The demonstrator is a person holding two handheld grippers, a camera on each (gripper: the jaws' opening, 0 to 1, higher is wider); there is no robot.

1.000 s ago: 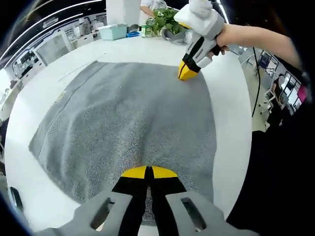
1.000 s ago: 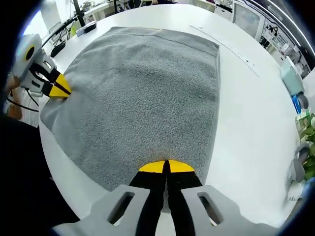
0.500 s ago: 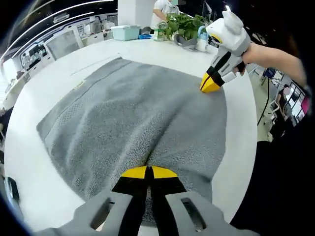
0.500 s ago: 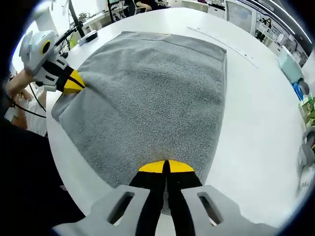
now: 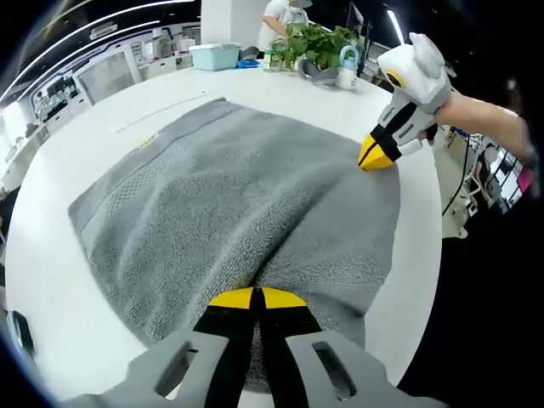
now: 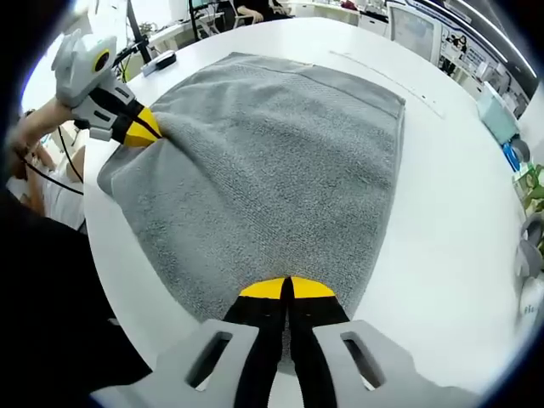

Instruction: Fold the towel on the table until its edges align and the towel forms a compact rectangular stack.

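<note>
Towel [image 5: 246,195]: spread on my white table [image 5: 51,280] | left gripper [image 5: 255,297]: pinches near edge, jaws closed | right gripper [image 6: 285,288]: same, opposite corner | gripped hems hidden under my jaws

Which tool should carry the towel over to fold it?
Neither alone: the left tool and right tool each pinch a near corner of the towel, so both look equally placed to lift together.

Grey towel [image 5: 238,195] on white table [image 5: 51,280]; yellow-tipped black tongs [image 5: 255,297].
</note>
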